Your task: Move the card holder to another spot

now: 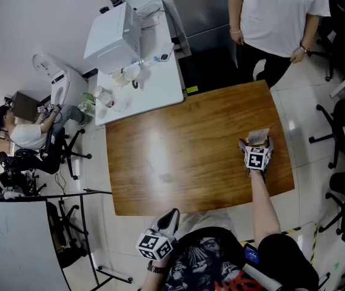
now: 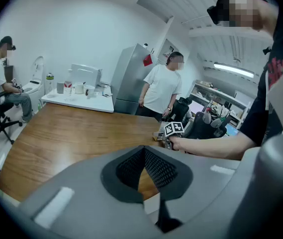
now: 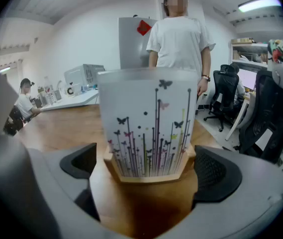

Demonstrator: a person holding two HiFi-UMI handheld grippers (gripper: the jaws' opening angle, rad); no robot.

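Observation:
The card holder [image 3: 148,126] is a frosted white sleeve printed with butterflies and stems, set in a light wooden base. It stands upright on the brown wooden table [image 1: 184,156] near the right edge, and shows small as the card holder [image 1: 258,137] in the head view. My right gripper [image 3: 148,172] is open, one jaw on each side of the holder's base, close to it but not pressing. In the head view the right gripper [image 1: 256,144] rests at the holder. My left gripper [image 1: 170,217] is shut and empty, held at the table's near edge by my torso. In its own view the left gripper [image 2: 143,153] points across the table.
A person in a white shirt [image 1: 278,17] stands at the table's far side. A white side table [image 1: 160,83] with a machine [image 1: 113,36] and cups adjoins the far left corner. Office chairs [image 1: 342,126] stand at the right; a seated person [image 1: 30,132] is at the left.

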